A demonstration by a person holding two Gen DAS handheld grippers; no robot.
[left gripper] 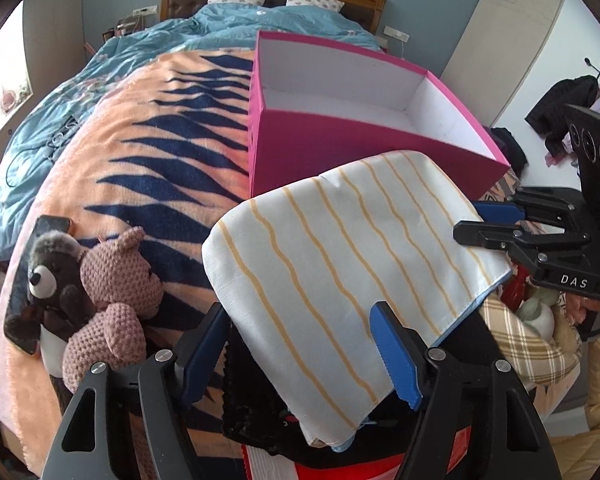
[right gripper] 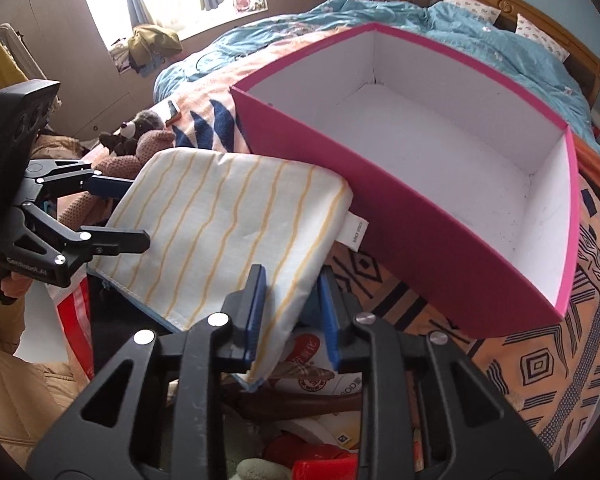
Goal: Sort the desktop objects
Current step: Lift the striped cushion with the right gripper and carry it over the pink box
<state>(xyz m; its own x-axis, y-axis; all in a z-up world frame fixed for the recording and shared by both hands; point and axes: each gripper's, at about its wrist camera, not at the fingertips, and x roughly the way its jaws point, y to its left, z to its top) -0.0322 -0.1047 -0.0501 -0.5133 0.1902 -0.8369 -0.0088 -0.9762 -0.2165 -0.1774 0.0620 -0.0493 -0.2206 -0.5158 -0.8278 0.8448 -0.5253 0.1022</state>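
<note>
Left wrist view: a folded white cloth with wavy yellow stripes fills the centre of the frame, held in the air between the two tongs. The left gripper, at bottom centre, has its blue-padded jaws spread wide on either side of the cloth's near edge; whether they actually pinch the fabric cannot be told. The right gripper reaches in from the right edge of the frame, its jaws at the cloth's far side. In the right wrist view, the right gripper at bottom centre has its jaws on either side of a corner of the cloth with a gap showing, so a firm grip cannot be confirmed there either; the left gripper appears at the left edge, straddling the opposite edge.

A pink cardboard box with a white interior lies just beyond the cloth on the orange and navy blanket; its floor looks bare. A pink crocheted bear and a grey plush toy lie at lower left. Judged from this, sorting is at an early stage: nothing is boxed, and the cloth and toys remain outside.
</note>
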